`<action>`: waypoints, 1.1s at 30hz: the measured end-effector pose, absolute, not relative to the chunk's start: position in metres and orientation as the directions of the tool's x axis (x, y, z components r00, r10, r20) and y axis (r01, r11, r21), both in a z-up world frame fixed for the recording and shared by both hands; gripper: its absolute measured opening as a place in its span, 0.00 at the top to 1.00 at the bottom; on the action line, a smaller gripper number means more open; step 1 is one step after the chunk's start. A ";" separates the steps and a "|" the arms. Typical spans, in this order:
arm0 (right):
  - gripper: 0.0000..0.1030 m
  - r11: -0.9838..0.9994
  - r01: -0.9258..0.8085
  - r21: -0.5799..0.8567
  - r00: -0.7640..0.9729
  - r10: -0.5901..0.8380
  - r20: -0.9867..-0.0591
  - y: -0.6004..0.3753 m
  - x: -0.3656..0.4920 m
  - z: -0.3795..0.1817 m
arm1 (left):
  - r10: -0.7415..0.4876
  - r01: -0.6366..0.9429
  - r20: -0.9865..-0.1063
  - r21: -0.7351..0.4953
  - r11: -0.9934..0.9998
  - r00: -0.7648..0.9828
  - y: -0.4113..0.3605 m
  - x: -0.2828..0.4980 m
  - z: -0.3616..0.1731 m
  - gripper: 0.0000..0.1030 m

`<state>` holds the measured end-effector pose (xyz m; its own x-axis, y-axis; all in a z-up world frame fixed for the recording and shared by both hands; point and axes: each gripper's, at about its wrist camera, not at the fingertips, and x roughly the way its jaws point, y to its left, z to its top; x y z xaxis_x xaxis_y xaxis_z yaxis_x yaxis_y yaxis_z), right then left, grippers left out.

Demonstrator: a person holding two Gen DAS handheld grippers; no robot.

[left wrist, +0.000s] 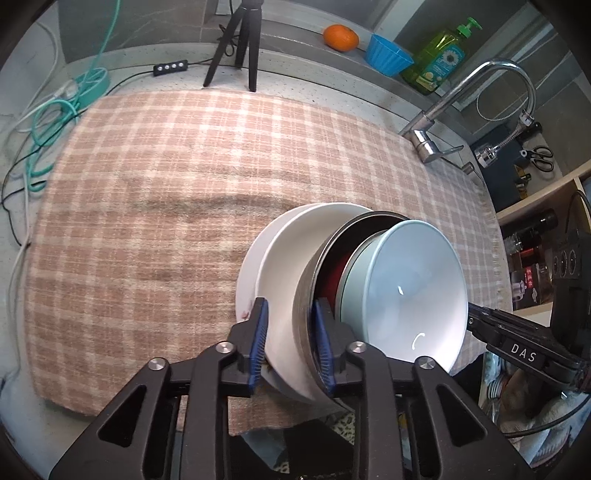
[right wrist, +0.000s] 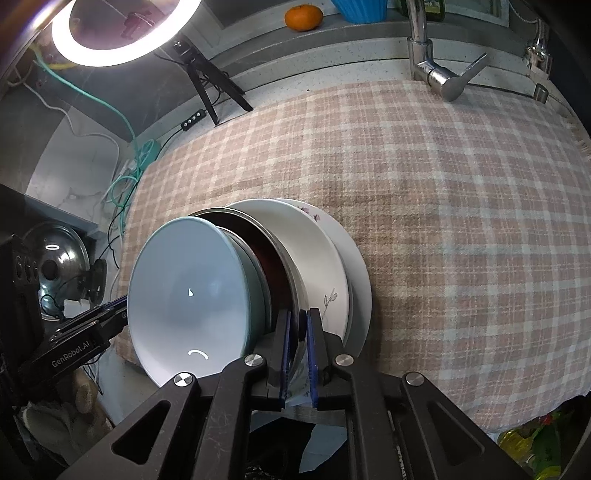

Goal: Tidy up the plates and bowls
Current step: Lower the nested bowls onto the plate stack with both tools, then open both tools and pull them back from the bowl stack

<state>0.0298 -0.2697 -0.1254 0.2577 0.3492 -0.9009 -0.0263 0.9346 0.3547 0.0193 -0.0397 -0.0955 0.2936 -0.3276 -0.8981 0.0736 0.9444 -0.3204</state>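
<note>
A stack of dishes sits near the front edge of the checked cloth [left wrist: 166, 177]. From the bottom it holds a flat flowered plate [right wrist: 354, 258], a white deep plate [left wrist: 284, 258], a dark metal-rimmed bowl [left wrist: 314, 258] with a red inside, and a pale blue bowl [left wrist: 413, 288] on top. My left gripper [left wrist: 290, 328] straddles the rims of the white plate and dark bowl, one pad outside and one inside, jaws a little apart, not pressing. On the other side my right gripper [right wrist: 299, 332] is shut on the dark bowl's rim [right wrist: 291, 280].
At the back stand a black tripod [left wrist: 240, 40], an orange [left wrist: 340, 37], a blue cup [left wrist: 388, 55], a green soap bottle [left wrist: 439, 59] and a faucet [left wrist: 480, 96]. Teal cables [left wrist: 55, 110] lie left of the cloth. A ring light [right wrist: 122, 33] glows above.
</note>
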 end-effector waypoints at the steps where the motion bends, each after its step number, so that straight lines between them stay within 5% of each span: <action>1: 0.91 0.936 -0.028 0.352 0.261 0.347 -0.901 -0.270 0.029 -0.125 | -0.325 0.075 -0.897 -0.317 0.945 0.301 -0.039 0.018 -0.094 0.76; 17: 0.81 0.951 -0.068 0.302 0.398 0.303 -0.866 -0.273 0.009 -0.093 | -0.253 0.104 -0.864 -0.231 0.967 0.436 -0.028 0.005 -0.060 0.74; 24: 0.75 0.954 -0.083 0.290 0.501 0.291 -0.815 -0.273 -0.006 -0.071 | -0.216 0.137 -0.825 -0.168 0.976 0.522 -0.029 -0.008 -0.037 0.61; 28: 0.55 0.959 -0.102 0.265 0.561 0.275 -0.780 -0.271 -0.016 -0.060 | -0.228 0.161 -0.801 -0.165 0.973 0.554 -0.032 -0.017 -0.029 0.47; 33: 0.48 0.973 -0.098 0.210 0.627 0.224 -0.746 -0.272 -0.033 -0.049 | -0.220 0.199 -0.778 -0.124 0.972 0.588 -0.042 -0.029 -0.021 0.35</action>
<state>-0.0331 -0.2720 -0.0492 0.6273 0.2238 -0.7460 -0.0978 0.9729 0.2096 -0.0294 -0.0419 -0.0207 0.5883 -0.2199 -0.7782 0.1988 0.9721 -0.1244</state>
